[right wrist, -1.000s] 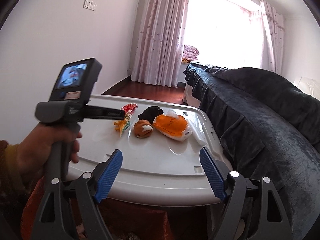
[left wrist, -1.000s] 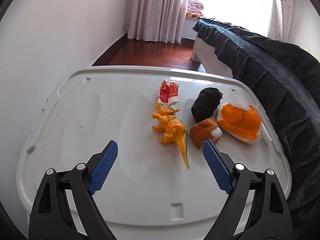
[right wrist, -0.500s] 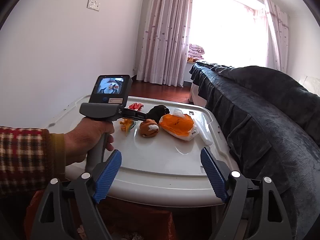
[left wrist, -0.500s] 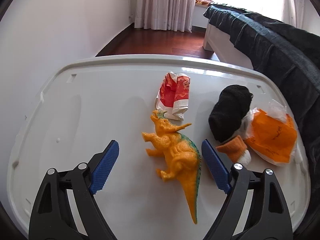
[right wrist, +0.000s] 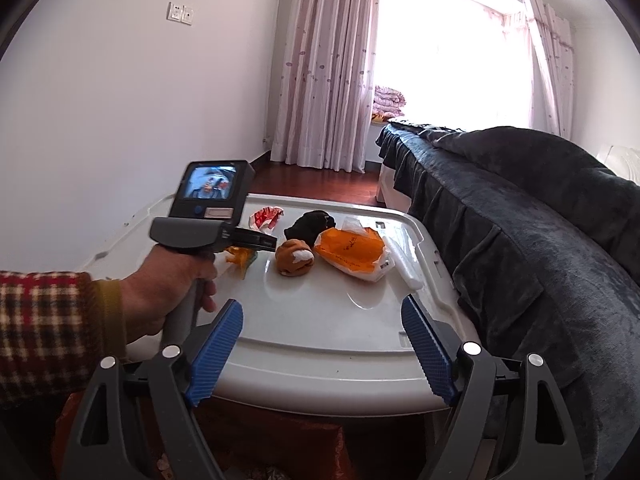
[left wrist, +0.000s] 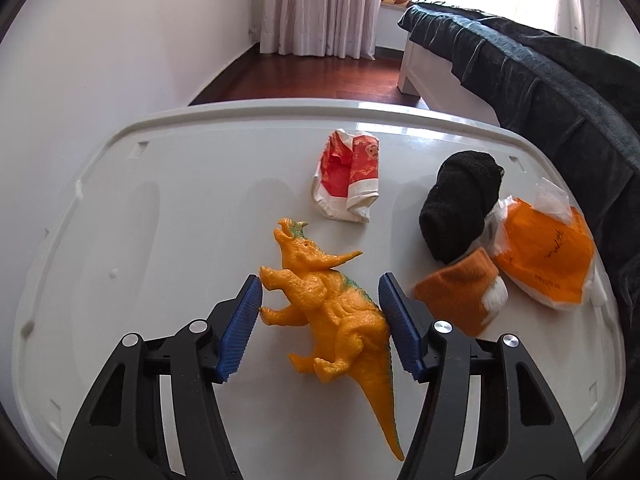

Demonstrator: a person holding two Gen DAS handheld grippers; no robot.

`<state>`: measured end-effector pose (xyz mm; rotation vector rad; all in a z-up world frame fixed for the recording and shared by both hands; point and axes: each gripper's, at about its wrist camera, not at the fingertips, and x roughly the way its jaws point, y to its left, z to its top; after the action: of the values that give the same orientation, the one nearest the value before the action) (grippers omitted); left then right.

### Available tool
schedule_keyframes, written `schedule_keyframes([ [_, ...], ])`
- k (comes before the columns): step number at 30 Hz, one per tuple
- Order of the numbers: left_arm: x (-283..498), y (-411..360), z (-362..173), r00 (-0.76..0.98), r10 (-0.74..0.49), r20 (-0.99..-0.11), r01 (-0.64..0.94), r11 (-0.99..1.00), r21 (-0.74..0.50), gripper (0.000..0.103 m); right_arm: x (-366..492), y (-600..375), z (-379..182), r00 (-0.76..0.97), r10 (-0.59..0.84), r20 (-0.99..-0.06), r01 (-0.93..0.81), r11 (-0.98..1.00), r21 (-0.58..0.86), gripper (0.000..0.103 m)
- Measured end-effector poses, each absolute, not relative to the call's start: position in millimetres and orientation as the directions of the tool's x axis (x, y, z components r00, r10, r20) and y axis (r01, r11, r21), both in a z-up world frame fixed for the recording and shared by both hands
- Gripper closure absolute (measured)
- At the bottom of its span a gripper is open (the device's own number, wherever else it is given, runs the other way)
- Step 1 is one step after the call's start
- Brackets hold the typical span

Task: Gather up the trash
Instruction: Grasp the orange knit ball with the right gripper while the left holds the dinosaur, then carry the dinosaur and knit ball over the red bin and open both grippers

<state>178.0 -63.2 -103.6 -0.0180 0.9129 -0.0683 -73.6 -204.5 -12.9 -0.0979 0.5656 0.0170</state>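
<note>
Straddling the orange dinosaur (left wrist: pixel 332 312), left gripper (left wrist: pixel 320 324) touches it both sides; right gripper (right wrist: pixel 320 352) spread; bag print unreadable.

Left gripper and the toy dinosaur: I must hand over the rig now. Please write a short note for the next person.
Left gripper: jaws around the orange toy dinosaur, pads at its sides; a firm clamp cannot be confirmed, and it lies on the white lid.
Right gripper: open, empty, hanging back at the lid's near edge.
On the lid: red-and-white wrapper, black sock roll, orange sock roll, orange plastic bag.
Done: nothing visibly collected.
Left: wrapper and bag look like the trash; no bin clearly visible.
</note>
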Motion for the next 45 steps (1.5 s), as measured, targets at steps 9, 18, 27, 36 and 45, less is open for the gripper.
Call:
schedule_keyframes([
  [9, 126.1, -30.2, -78.7, 0.66, -0.075, -0.748, 0.076, 0.997, -0.034, 0.044, 0.9, -191.4, -22.6, 0.792, 0.063, -0.607, -0.088, 0.996, -0.011, 0.023],
  [18, 103.2, 17.0, -67.3, 0.682, -0.062, -0.728, 0.034, 0.998, -0.053, 0.044, 117.9, -166.4, -71.4, 0.716, 0.043, -0.697, -0.073, 0.997, -0.014, 0.023],
  [27, 102.4, 31.9, -72.2, 0.677, -0.083, -0.731, 0.02, 0.995, -0.095, 0.044, 181.2, -142.9, -108.1, 0.644, -0.048, -0.763, -0.084, 0.988, -0.133, 0.023],
  [36, 101.5, 27.6, -69.3, 0.683, -0.112, -0.722, 0.034, 0.992, -0.122, 0.044, 191.6, -145.8, -122.3, 0.588, -0.068, -0.806, -0.071, 0.988, -0.135, 0.063],
  [45, 96.1, 29.7, -66.2, 0.691, -0.124, -0.712, 0.043, 0.991, -0.13, 0.044, 166.2, -142.5, -96.0, 0.639, 0.025, -0.769, -0.116, 0.991, -0.064, 0.066],
])
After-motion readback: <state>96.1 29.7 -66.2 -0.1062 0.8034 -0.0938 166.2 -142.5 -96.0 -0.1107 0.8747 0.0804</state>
